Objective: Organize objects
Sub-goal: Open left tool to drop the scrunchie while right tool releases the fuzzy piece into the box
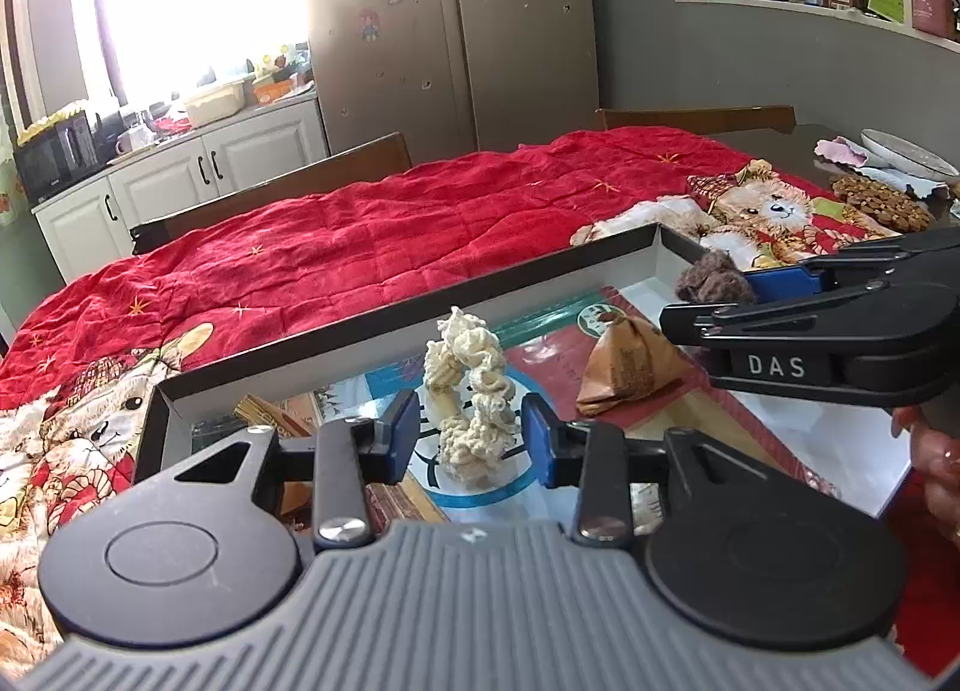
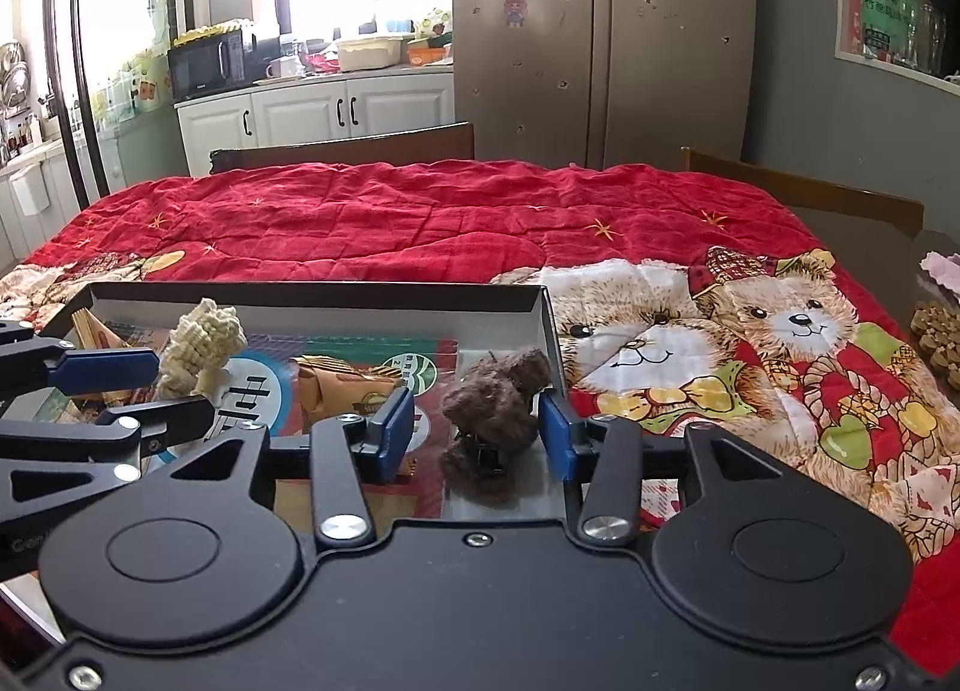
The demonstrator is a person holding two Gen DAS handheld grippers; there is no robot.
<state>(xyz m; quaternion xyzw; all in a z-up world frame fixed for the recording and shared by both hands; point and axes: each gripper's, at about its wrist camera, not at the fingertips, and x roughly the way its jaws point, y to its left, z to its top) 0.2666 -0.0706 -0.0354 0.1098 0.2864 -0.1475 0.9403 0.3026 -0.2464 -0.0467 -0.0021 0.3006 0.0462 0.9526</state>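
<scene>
Both tongs stand parted inside the shallow box (image 2: 543,307): the left tongs (image 1: 470,438) flank a cream scrunchie (image 1: 471,391), the right tongs (image 2: 477,427) a brown one (image 2: 495,409), pads apparently clear, bottoms hidden.

Cream knitted scrunchie (image 1: 471,397), looped and ruffled, propped upright in shallow dark-rimmed cardboard box tray (image 1: 384,310), left of middle. Brown fuzzy knitted scrunchie (image 2: 495,412), bunched, at tray's right end near the wall. Tan folded paper packet (image 1: 630,370) lying between them on printed sheets lining the tray floor.
</scene>
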